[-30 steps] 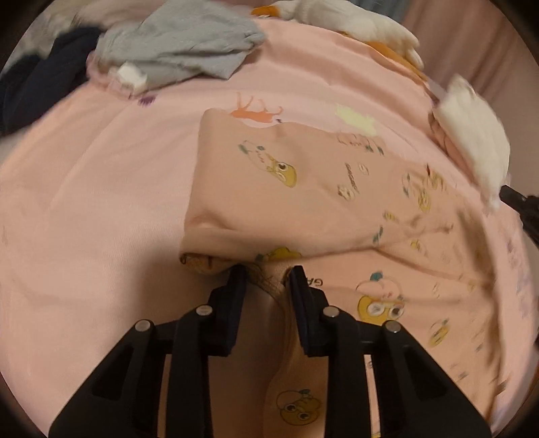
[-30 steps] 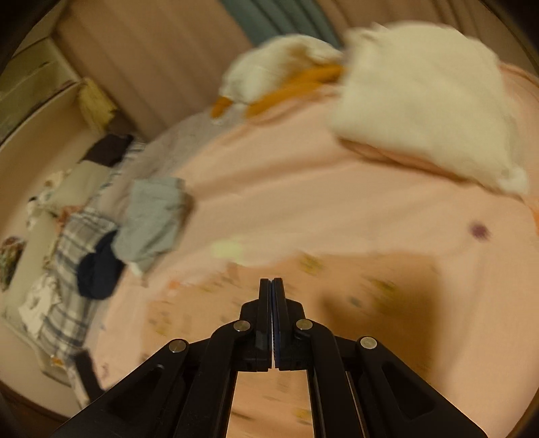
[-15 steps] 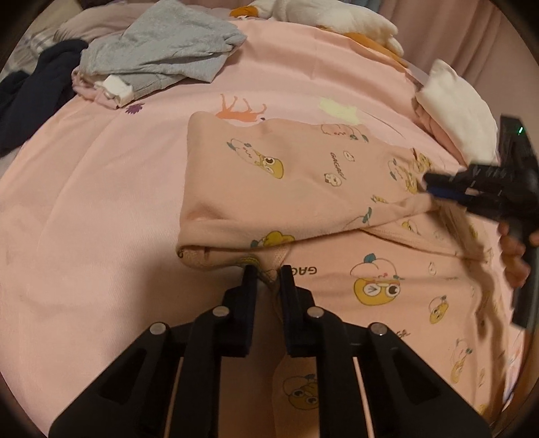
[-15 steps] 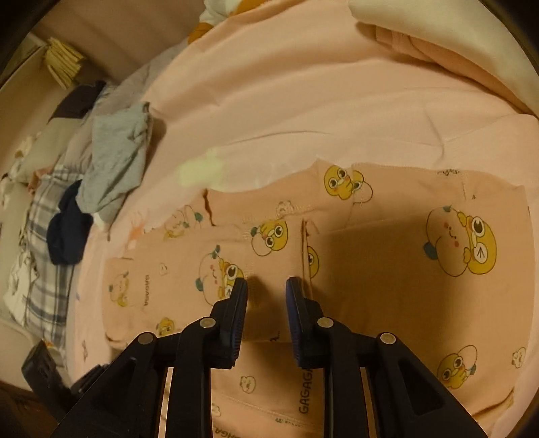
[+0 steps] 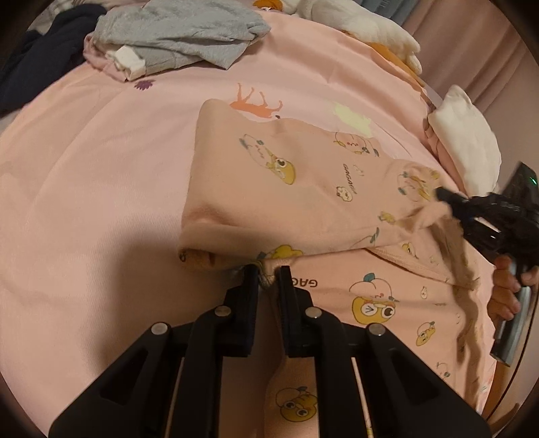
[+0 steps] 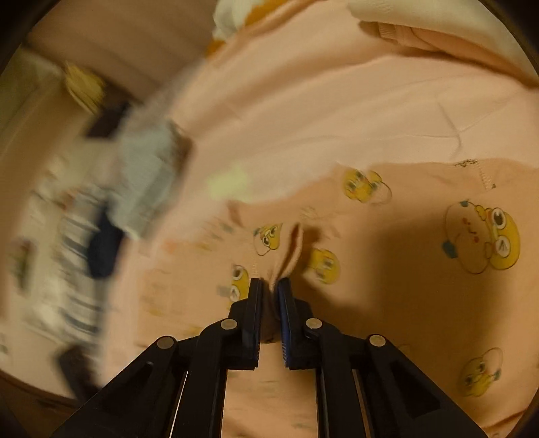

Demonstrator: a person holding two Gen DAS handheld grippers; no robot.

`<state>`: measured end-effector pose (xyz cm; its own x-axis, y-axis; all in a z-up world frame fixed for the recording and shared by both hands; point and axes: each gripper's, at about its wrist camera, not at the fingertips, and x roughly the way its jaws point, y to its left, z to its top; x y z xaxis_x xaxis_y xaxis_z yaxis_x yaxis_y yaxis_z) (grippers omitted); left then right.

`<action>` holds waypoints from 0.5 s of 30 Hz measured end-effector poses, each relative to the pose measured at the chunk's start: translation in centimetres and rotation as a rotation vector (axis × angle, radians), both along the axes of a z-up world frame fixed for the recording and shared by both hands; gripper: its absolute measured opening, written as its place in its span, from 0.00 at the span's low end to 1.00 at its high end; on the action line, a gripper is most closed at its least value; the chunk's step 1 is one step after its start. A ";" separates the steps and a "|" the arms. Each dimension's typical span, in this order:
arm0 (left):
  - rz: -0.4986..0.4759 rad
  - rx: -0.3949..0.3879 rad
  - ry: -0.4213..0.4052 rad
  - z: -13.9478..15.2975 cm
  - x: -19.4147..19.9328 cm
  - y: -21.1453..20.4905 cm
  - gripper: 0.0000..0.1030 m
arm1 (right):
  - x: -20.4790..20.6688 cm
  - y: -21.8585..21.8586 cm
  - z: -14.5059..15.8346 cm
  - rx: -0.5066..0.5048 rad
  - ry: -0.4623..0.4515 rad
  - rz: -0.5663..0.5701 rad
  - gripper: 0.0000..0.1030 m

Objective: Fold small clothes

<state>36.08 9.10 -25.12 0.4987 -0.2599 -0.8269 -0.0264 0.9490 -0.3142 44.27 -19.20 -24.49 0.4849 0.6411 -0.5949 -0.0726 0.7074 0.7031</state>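
A small pink garment [image 5: 303, 188] with yellow cartoon prints lies partly folded on the pink bed sheet [image 5: 84, 209]. My left gripper [image 5: 266, 273] is shut on a bunched edge of the garment at the near fold. My right gripper [image 6: 269, 285] is shut on a pinched ridge of the same garment [image 6: 421, 242]. In the left wrist view the right gripper [image 5: 441, 194] holds the garment's right edge lifted a little off the sheet.
A grey garment [image 5: 175, 33] and dark clothes [image 5: 43, 60] lie at the far left. A white plush toy [image 5: 363, 30] and folded white and pink clothes [image 5: 468, 145] sit at the far right. A checked cloth [image 6: 74, 256] lies blurred at left.
My right gripper came down onto the garment and closed on a pinch of it. It now lifts that edge. My left gripper kept its hold at the near fold.
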 end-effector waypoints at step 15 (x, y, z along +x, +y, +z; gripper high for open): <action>0.029 0.031 -0.012 0.0 0.0 -0.4 0.10 | -3.1 -9.5 1.5 -0.040 -0.043 -0.203 0.11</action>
